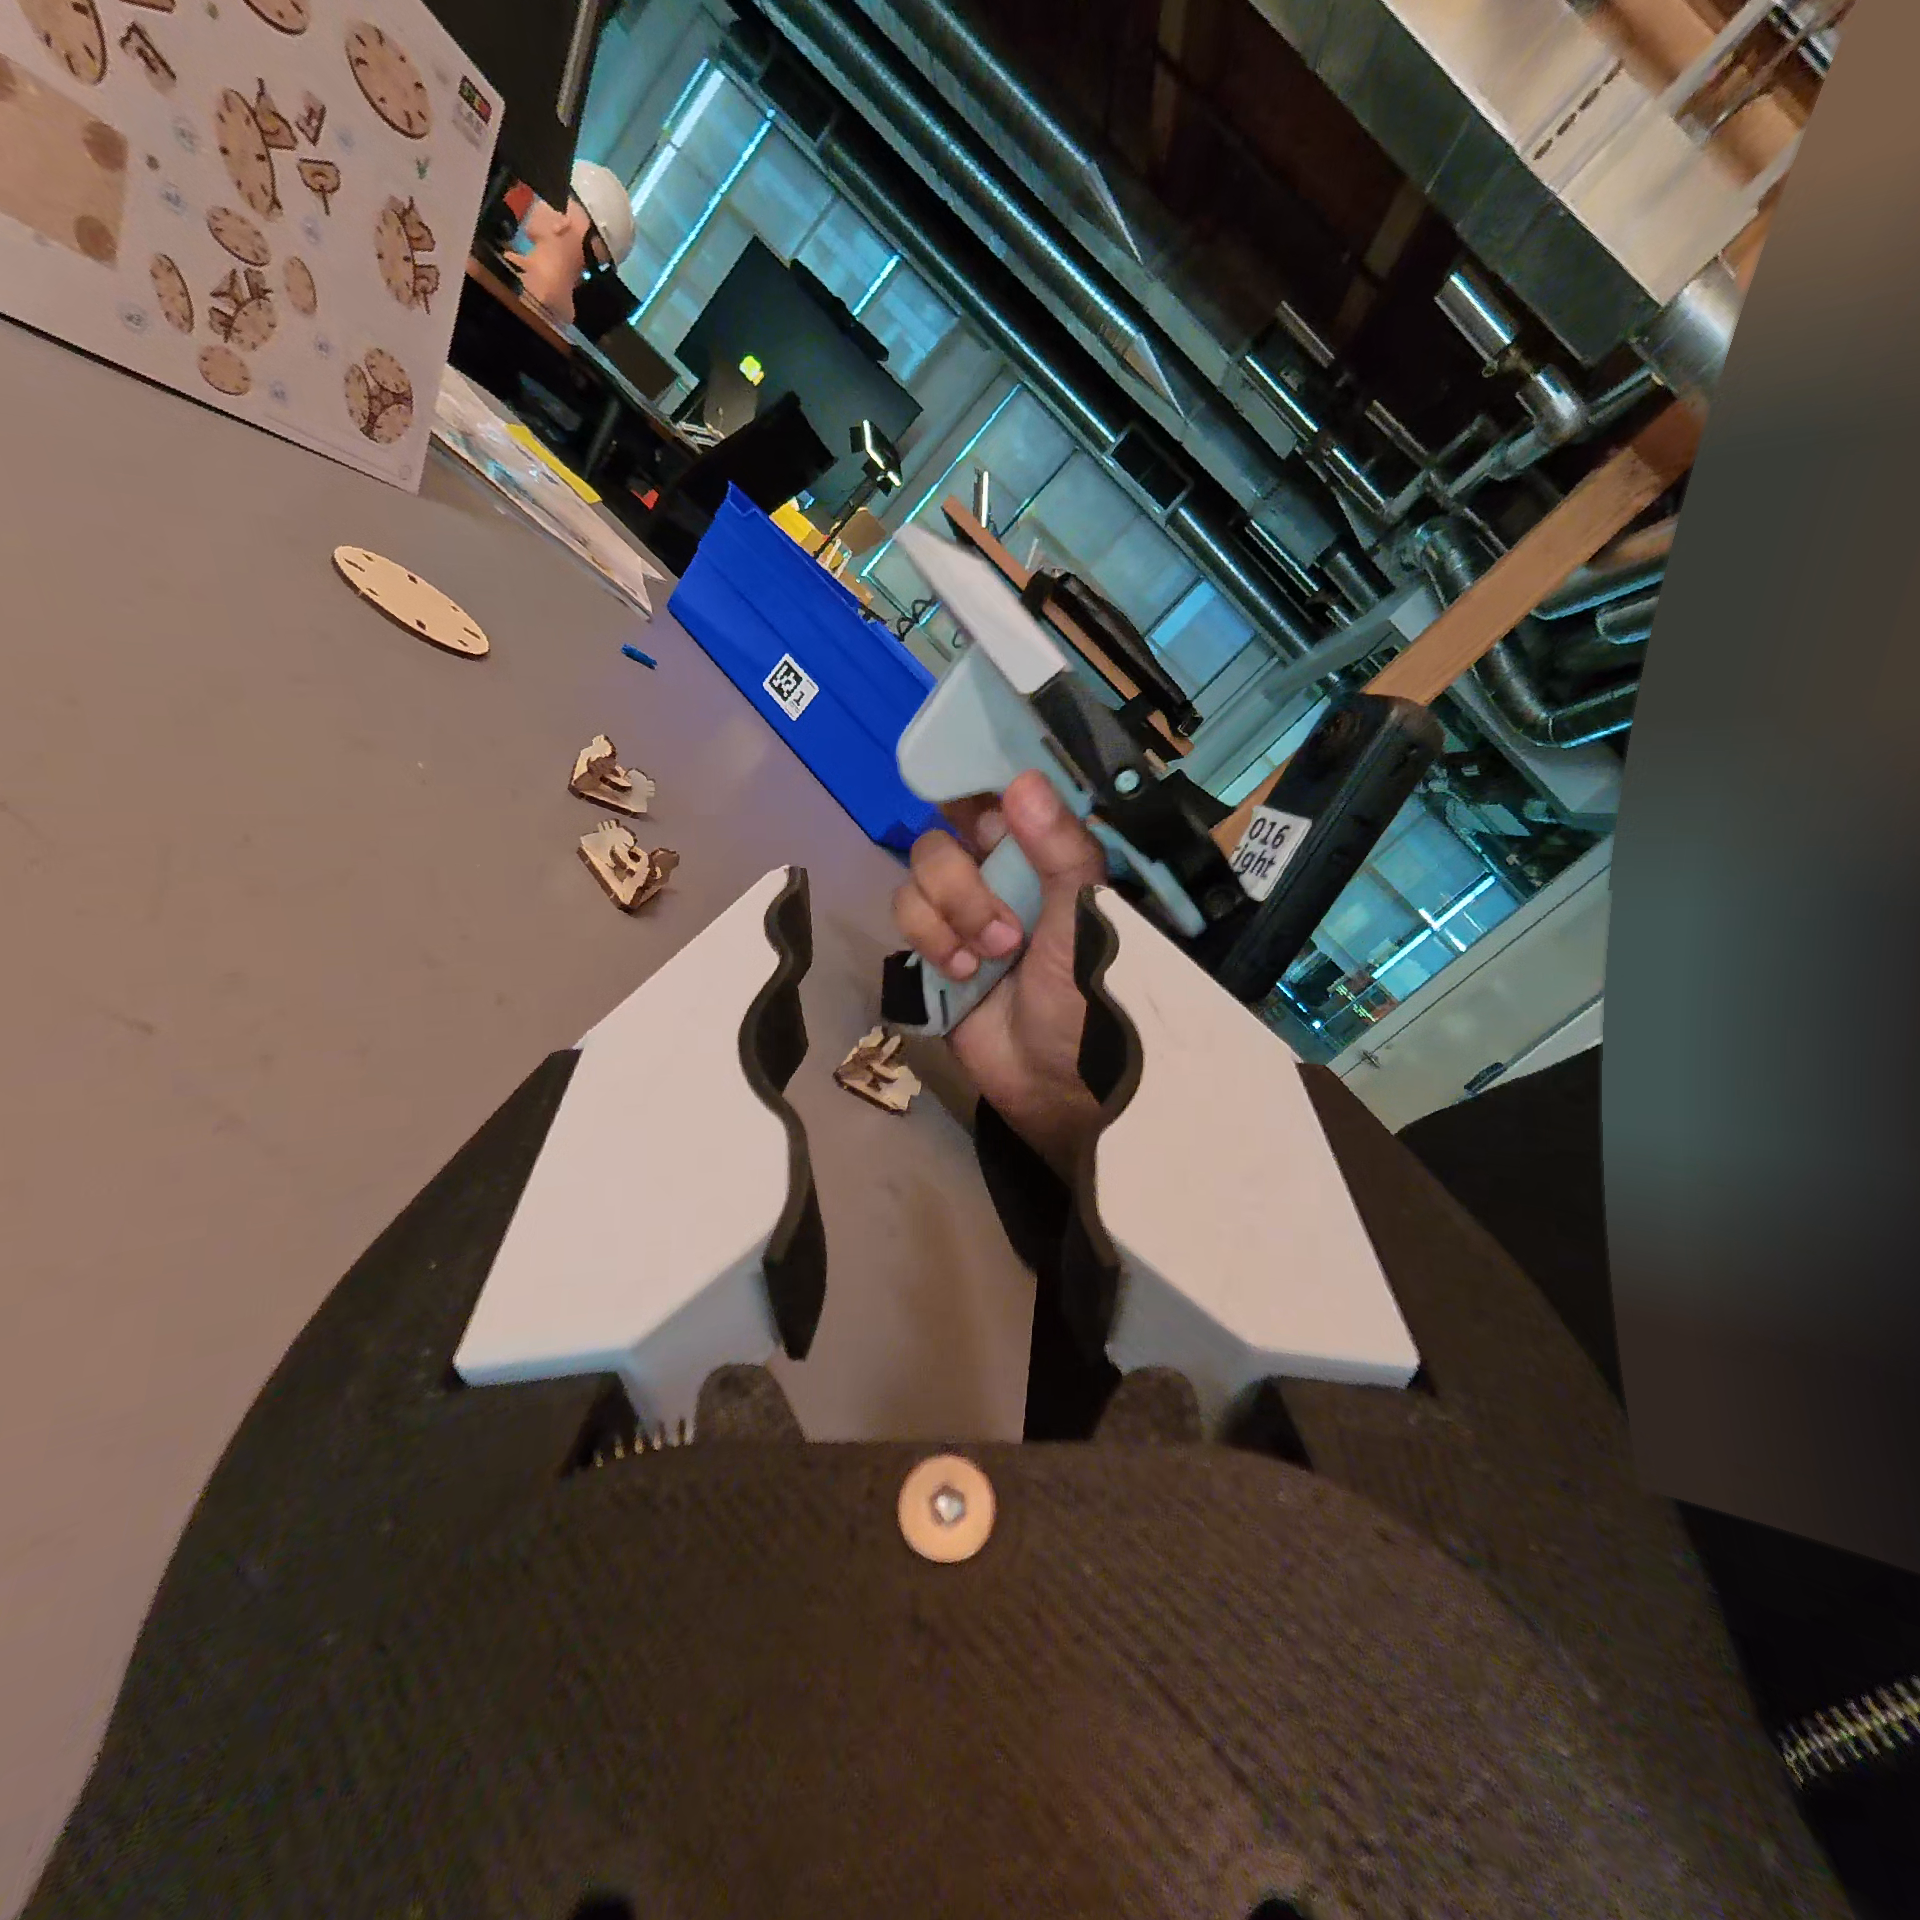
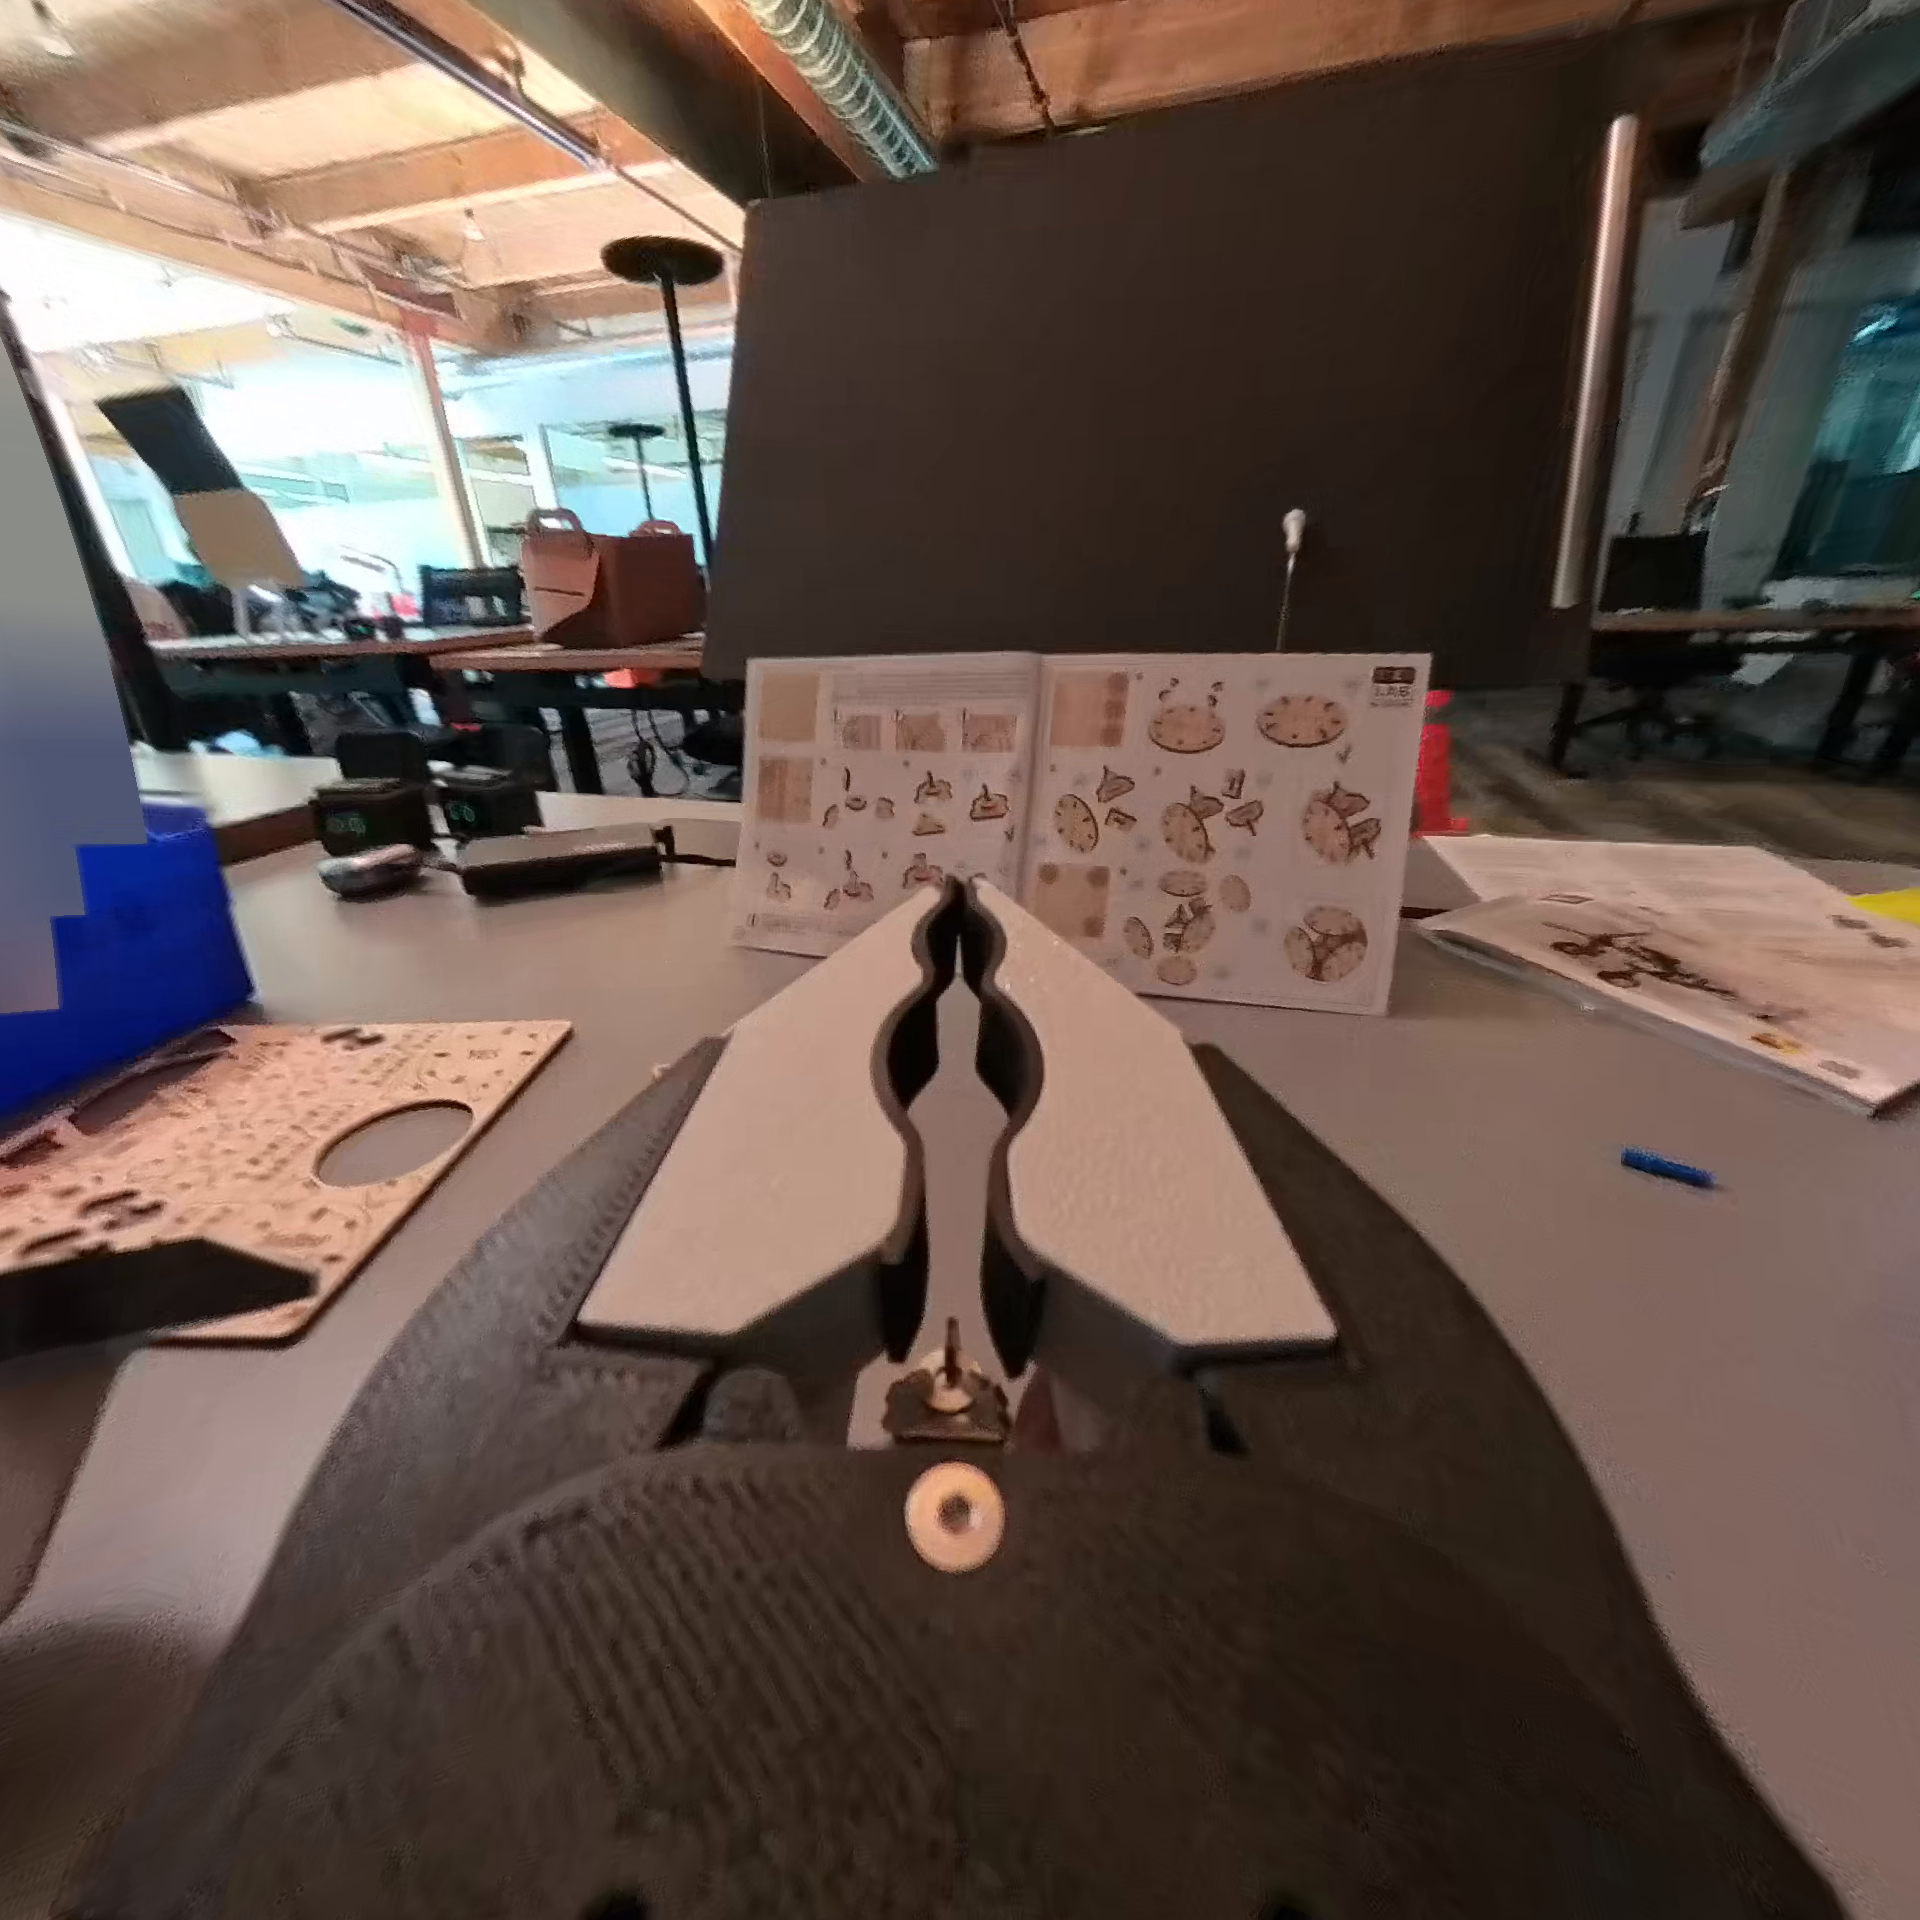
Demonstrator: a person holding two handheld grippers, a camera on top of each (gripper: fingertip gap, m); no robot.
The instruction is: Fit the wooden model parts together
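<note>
Left tool (image 1: 940, 894) parted, wavy black pads bare above matte grey worktop (image 1: 260, 987); small laser-cut wooden piece (image 1: 878, 1070) lies just beyond. Right tool (image 2: 961, 883) pressed shut, nothing between its pads, facing upright glossy instruction booklet (image 2: 1081, 821); perforated plywood sheet (image 2: 260, 1132) lies left.

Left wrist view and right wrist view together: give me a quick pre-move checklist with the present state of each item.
1. Left gripper open with nothing between the pads: ok.
2. Right gripper fingertips together, nothing pinched: ok.
3. Small wooden assemblies resting on the grey table, none touched by a gripper: ok.
4. Wooden disc lying flat, unobstructed: ok.
5. Instruction booklet propped open, facing the right gripper: ok.
6. Punched wooden sheet flat on the table; whether parts remain in it: cannot tell.
</note>
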